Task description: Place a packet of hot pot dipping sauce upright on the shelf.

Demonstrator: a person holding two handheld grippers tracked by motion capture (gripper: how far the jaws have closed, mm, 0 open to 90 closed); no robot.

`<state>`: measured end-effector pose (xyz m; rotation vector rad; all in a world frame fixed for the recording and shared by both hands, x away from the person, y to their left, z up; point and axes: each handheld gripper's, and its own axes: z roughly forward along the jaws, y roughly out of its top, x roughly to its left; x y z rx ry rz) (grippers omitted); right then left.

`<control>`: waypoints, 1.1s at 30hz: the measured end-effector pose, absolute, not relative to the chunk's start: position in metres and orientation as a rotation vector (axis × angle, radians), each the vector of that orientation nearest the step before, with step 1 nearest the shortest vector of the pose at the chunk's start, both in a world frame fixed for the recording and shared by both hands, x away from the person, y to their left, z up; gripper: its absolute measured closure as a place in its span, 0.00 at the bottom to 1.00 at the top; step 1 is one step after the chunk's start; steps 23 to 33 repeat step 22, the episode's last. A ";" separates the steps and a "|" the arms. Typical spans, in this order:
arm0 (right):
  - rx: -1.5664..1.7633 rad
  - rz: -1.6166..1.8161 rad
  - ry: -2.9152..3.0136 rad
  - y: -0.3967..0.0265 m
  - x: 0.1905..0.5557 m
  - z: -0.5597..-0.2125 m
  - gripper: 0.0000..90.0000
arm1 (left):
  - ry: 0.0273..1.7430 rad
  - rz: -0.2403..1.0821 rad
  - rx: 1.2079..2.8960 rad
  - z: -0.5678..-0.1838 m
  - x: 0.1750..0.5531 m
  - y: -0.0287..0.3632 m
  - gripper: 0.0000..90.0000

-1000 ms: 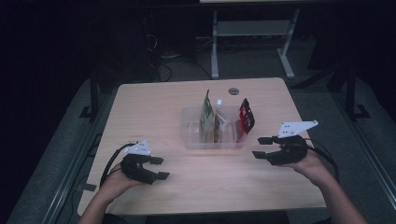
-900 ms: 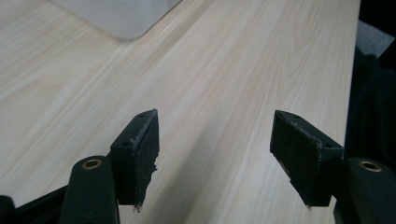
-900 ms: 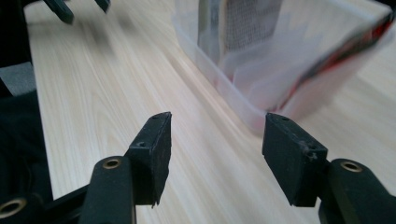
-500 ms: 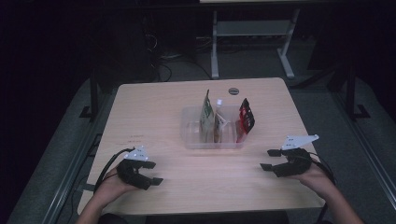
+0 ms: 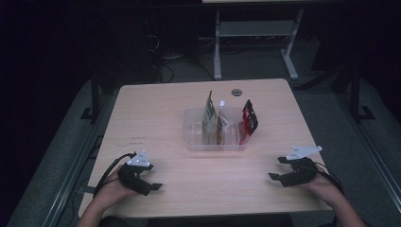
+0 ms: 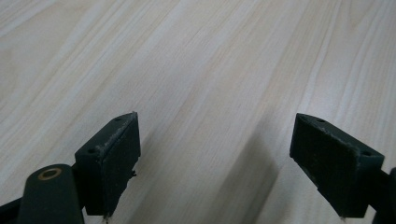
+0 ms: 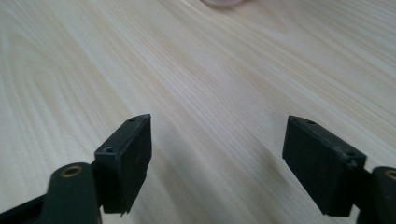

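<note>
Your left gripper (image 5: pixel 150 182) sits at the lower left of the high view, low over the table (image 5: pixel 156 118), jaws wide after just opening, with bare wood between them. Your right gripper (image 5: pixel 278 169), lower right, has likewise just spread wide and holds nothing. The tray (image 5: pixel 194 139) with its upright pouches (image 5: pixel 208 116) stands at frame centre, well apart from both.
</note>
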<state>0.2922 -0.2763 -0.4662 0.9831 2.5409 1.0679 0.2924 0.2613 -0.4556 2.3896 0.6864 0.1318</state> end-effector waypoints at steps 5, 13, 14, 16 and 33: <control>0.978 1.074 2.534 -0.277 0.293 -0.467 0.24 | 0.709 0.125 2.381 -0.458 0.294 0.264 0.17; 0.977 1.086 2.521 -0.278 0.293 -0.466 0.23 | 0.718 0.132 2.378 -0.460 0.296 0.266 0.17; 0.975 1.088 2.519 -0.278 0.293 -0.466 0.23 | 0.715 0.132 2.378 -0.460 0.296 0.266 0.18; 0.976 1.091 2.515 -0.278 0.293 -0.465 0.22 | 0.709 0.138 2.383 -0.459 0.296 0.266 0.18; 0.979 1.121 2.502 -0.278 0.294 -0.463 0.20 | 0.718 0.145 2.365 -0.458 0.296 0.264 0.17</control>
